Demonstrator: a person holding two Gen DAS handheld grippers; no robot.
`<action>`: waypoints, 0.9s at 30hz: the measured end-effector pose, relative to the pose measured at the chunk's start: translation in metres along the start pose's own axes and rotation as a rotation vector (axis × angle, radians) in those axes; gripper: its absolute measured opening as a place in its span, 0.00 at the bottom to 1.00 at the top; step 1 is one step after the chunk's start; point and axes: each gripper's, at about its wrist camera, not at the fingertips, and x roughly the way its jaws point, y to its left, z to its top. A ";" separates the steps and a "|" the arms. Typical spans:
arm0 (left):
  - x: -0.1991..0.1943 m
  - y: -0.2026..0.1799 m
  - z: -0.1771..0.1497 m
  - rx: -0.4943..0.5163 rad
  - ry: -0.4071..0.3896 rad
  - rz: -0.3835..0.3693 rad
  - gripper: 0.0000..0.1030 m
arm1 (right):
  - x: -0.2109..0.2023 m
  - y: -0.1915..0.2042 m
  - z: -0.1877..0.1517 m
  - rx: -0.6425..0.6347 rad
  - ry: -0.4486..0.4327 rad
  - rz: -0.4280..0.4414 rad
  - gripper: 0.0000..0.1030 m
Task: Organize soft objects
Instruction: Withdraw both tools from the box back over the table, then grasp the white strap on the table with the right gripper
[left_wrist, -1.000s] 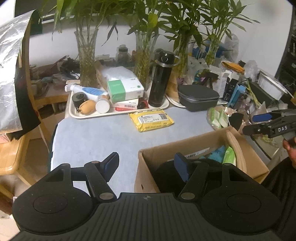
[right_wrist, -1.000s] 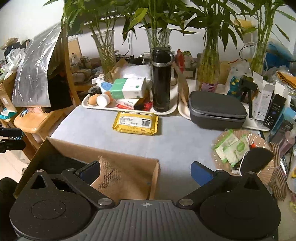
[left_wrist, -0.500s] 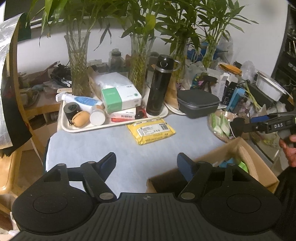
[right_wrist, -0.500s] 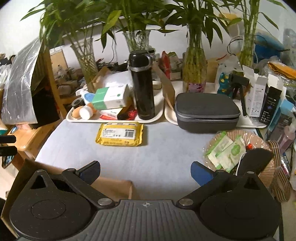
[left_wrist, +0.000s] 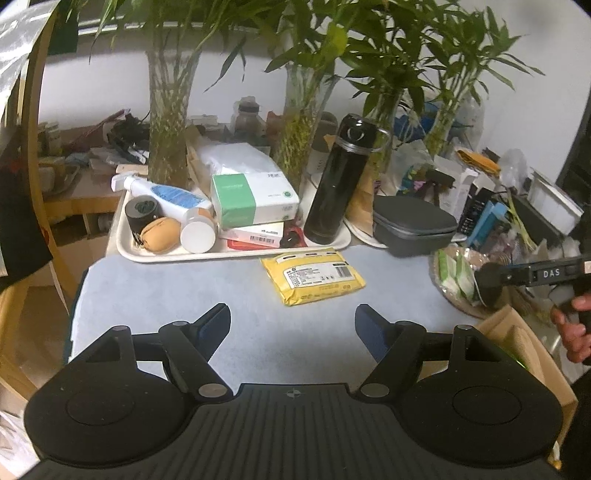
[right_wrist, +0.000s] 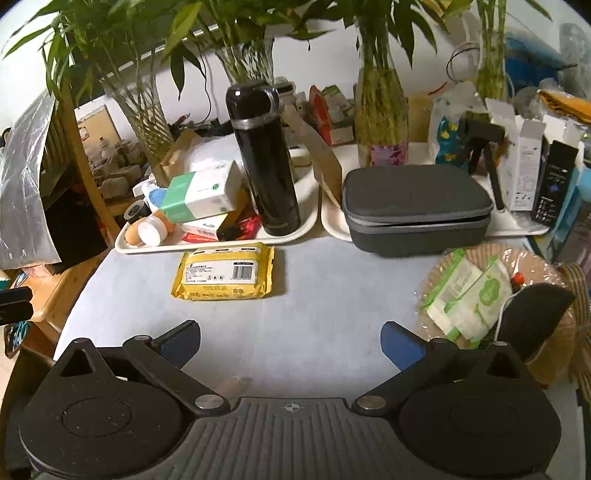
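Right wrist view | yellow wipes pack (right_wrist: 224, 276): one | green packets (right_wrist: 466, 295): two | both jaws wide, empty

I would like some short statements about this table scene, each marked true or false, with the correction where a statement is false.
1. The yellow wipes pack lies flat on the blue-grey table cover, in front of the white tray. True.
2. The black flask lies on its side. False: it stands upright on the tray.
3. The left hand-held gripper is shut on the yellow pack. False: its jaws are open and empty, with the pack lying ahead of them.
4. The right hand-held gripper holds nothing. True.
5. The grey zip case is open. False: it is closed.
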 end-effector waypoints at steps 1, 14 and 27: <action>0.003 0.002 0.000 -0.009 -0.001 -0.003 0.72 | 0.003 0.000 0.001 -0.007 0.004 0.003 1.00; 0.038 0.033 -0.009 -0.150 -0.042 -0.031 0.72 | 0.057 -0.007 0.012 -0.087 0.127 0.095 0.99; 0.051 0.041 -0.019 -0.130 -0.104 0.080 0.72 | 0.119 0.005 0.016 -0.227 0.285 0.329 0.76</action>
